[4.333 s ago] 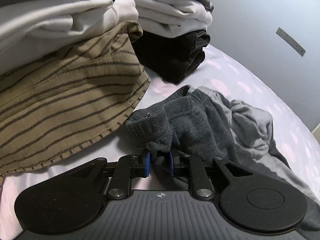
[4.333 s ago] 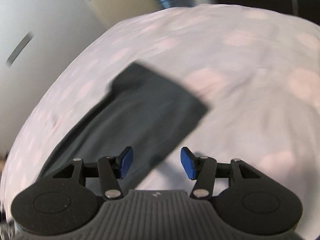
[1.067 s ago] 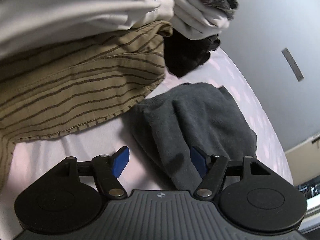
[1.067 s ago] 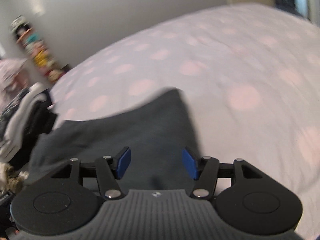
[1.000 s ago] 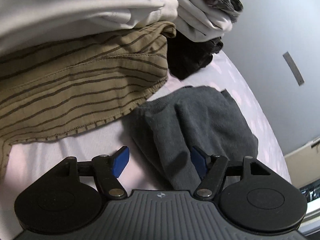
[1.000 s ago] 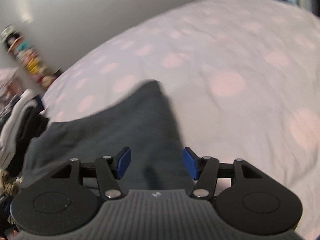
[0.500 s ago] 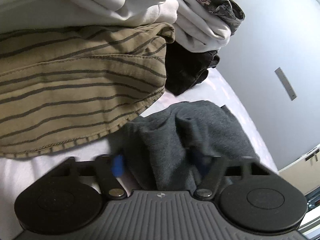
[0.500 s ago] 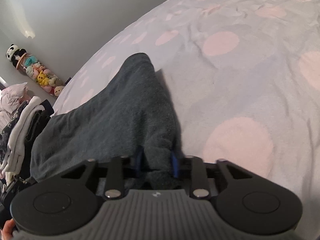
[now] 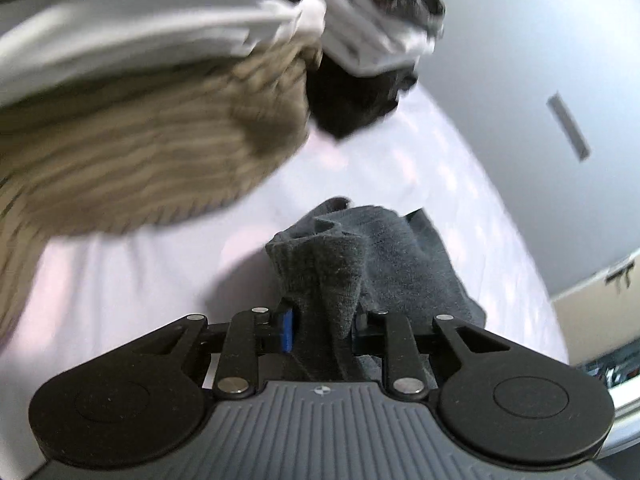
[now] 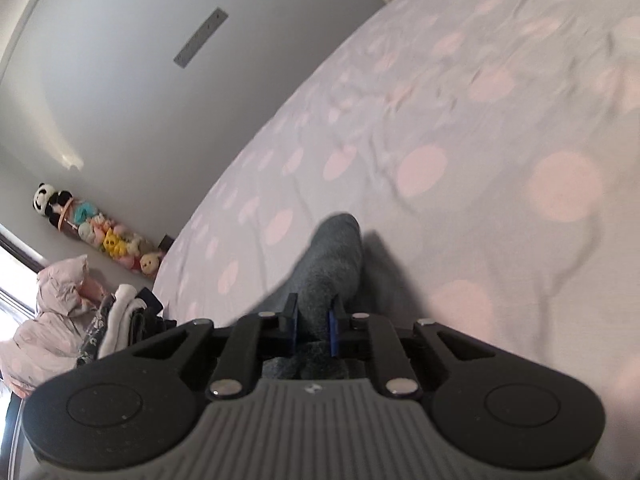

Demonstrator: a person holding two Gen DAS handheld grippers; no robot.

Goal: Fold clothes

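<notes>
Two hand-held grippers (image 9: 322, 326) (image 10: 313, 326), one grey garment (image 9: 360, 256)

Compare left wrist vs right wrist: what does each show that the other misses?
Left wrist only: a tan striped garment close up, white folded clothes on it, and a black folded item behind, all motion-blurred.

Right wrist only: a row of plush toys along the wall, a pink quilted bundle, and open dotted sheet.

Both: the grey garment, pinched by the left gripper and by the right gripper, and a grey wall.
</notes>
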